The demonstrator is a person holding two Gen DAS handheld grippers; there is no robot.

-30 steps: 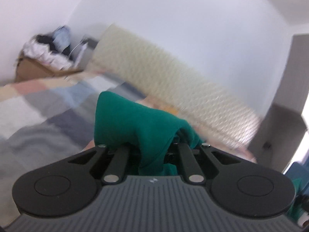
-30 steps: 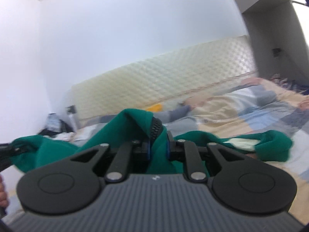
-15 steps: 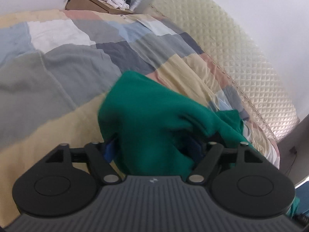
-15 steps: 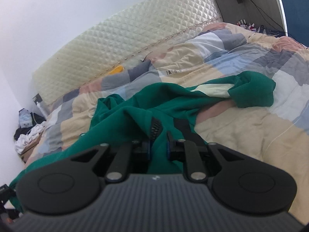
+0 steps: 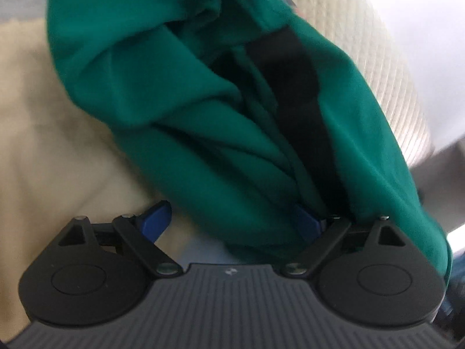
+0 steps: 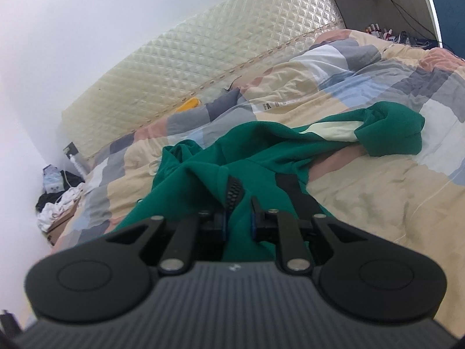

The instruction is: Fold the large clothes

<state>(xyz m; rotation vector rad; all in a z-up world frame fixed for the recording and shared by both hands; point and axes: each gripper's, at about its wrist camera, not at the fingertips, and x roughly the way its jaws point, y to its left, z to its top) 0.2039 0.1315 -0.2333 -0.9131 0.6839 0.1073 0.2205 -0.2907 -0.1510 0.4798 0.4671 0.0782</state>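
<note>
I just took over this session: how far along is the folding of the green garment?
Early. Nothing looks folded: the green garment lies rumpled across the patchwork duvet, one end bunched. In hand: the right gripper is pinching a fold, while the left gripper is opening, fabric draped between its fingers, not pressed. Left: spreading it flat and every fold.

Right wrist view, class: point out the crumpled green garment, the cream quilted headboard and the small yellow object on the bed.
crumpled green garment [image 6: 261,145], right wrist view, on its spread middle.
cream quilted headboard [image 6: 203,55], right wrist view, on its padded face.
small yellow object [image 6: 188,105], right wrist view, on its middle.
</note>
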